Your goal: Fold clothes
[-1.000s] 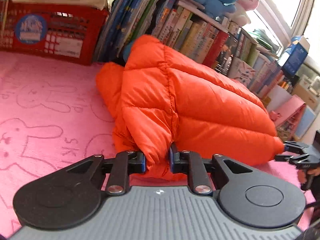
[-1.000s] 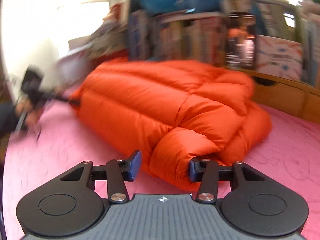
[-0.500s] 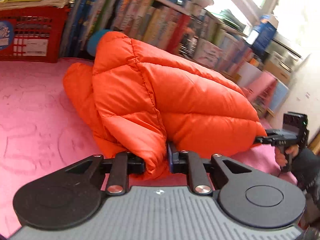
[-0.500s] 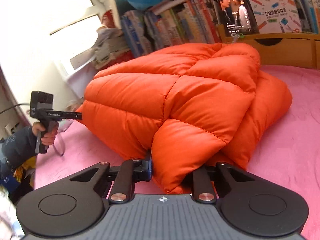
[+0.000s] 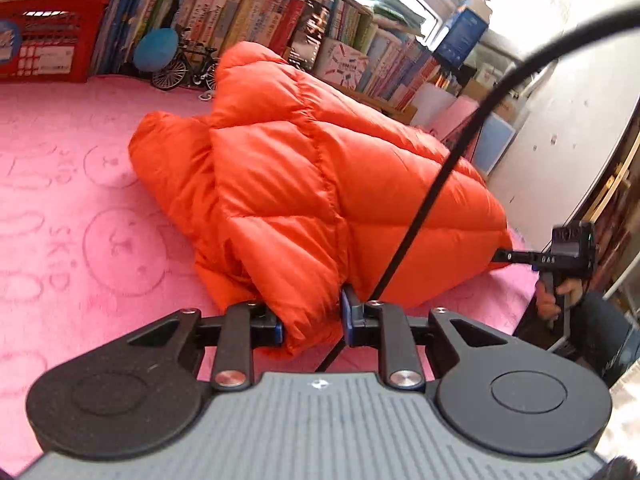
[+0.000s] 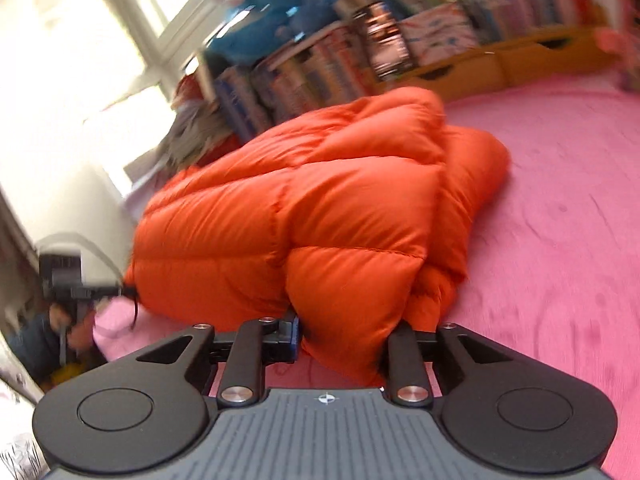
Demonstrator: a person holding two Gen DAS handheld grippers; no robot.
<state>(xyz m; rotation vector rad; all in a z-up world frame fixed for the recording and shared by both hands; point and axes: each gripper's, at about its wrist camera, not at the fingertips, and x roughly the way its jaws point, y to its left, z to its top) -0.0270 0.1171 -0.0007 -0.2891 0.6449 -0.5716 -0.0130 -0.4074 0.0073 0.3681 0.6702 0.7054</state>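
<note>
Two claws gripped our puffy orange jacket on the pink bed: left claw and right claw each pinched a squashy corner, jaws easing apart. Light, slippery, springy; we judged quilted seams the best hold.

One puffy orange quilted down jacket lies on one pink plush blanket, centre of frame. Two black two-finger grippers, the left gripper and the right gripper. Upper left: one red plastic crate and one small black model bicycle.
</note>
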